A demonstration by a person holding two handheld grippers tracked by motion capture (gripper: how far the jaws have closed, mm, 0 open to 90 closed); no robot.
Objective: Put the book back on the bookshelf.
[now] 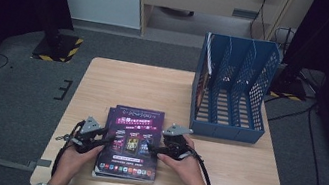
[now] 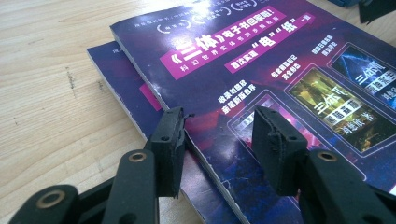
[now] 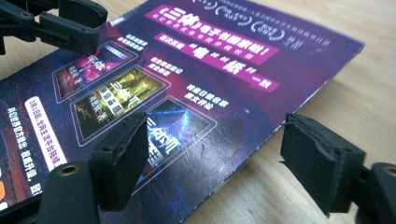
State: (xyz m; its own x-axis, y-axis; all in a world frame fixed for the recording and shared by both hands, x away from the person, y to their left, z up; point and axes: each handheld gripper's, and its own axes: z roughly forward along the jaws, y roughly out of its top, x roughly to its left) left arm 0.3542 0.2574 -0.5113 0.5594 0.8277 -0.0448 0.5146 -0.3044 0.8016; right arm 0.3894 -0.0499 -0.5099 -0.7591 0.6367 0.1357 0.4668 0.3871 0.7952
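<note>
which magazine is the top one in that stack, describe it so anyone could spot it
On the wooden table, in front of the blue file rack, two purple magazines lie stacked near the front edge between the two grippers. The top magazine has its whole cover showing, while the lower magazine only peeks out at the left.

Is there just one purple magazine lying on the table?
No, the top magazine lies on a second magazine, whose cover sticks out beneath it.
</note>
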